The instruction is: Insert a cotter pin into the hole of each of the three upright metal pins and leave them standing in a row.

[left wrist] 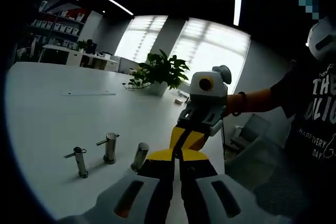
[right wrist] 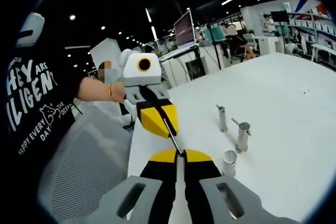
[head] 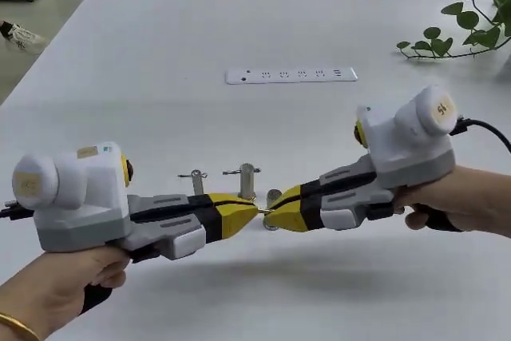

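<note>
Nearest the lens, the left hand (head: 56,285) and the right hand (head: 455,197) each hold a tool. Left gripper (head: 251,214) and right gripper (head: 273,215) meet tip to tip just above the table (head: 160,53), and both pairs of jaws are closed. A loose cotter pin (right wrist: 172,136) bridges the two tips. In the right gripper view it runs as a thin rod from the left gripper's yellow jaws into the right gripper's. Both appear clamped on it, though its ends are too fine to confirm.

Just behind the tips, three metal pins stand upright in a row. First metal pin (head: 197,183) and second metal pin (head: 247,181) each carry a fitted cotter pin (head: 192,175) through the top hole. Third metal pin (head: 274,197), nearest the right gripper, has a bare top and is partly hidden by the tips. Farther back on the table lies a white power strip (head: 291,76). A leafy plant (head: 479,37) sits at the far right edge.
</note>
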`<state>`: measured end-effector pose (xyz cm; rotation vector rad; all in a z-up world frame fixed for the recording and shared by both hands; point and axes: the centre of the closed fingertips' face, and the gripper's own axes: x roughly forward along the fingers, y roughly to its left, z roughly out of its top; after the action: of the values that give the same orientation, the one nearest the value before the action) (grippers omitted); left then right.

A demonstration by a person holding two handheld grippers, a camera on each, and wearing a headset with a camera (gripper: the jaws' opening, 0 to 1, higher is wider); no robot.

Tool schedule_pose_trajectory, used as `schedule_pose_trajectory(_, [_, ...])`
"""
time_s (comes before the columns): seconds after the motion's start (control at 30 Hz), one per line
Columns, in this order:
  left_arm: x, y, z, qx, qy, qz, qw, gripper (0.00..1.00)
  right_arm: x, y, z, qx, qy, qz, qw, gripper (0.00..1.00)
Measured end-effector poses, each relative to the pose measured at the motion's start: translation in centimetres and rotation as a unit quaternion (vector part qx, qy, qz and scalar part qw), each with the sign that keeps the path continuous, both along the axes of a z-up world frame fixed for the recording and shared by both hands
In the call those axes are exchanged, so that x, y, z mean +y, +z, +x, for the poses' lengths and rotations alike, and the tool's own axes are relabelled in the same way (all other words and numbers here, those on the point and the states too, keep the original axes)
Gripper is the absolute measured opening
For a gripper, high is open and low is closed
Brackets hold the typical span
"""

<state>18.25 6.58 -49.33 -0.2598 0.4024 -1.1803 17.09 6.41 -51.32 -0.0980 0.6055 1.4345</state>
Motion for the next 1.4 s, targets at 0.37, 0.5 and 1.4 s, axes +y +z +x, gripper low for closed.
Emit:
schedule_pose_trajectory(0.37, [0.0, -0.9, -0.2, -0.008, -0.006, 0.030, 0.9995, 0.02, -0.4, -1.0, -0.4, -0.070, 0.051, -0.060, 0.9944, 0.00])
schedule_pose_trajectory(0.5, [0.1, -1.3, 0.0, -0.016, -0.003, 0.044, 0.9989, 0.04, -0.7, -1.3, -0.1, -0.086, 0.058, -0.073, 0.9919, 0.00])
schedule_pose_trajectory(1.4, [0.1, -4.6, 2.2, -0.094, 0.074, 0.162, 0.9795, 0.29, -5.4, -2.9, 2.0, -0.138, 0.063, -0.161, 0.9753, 0.00])
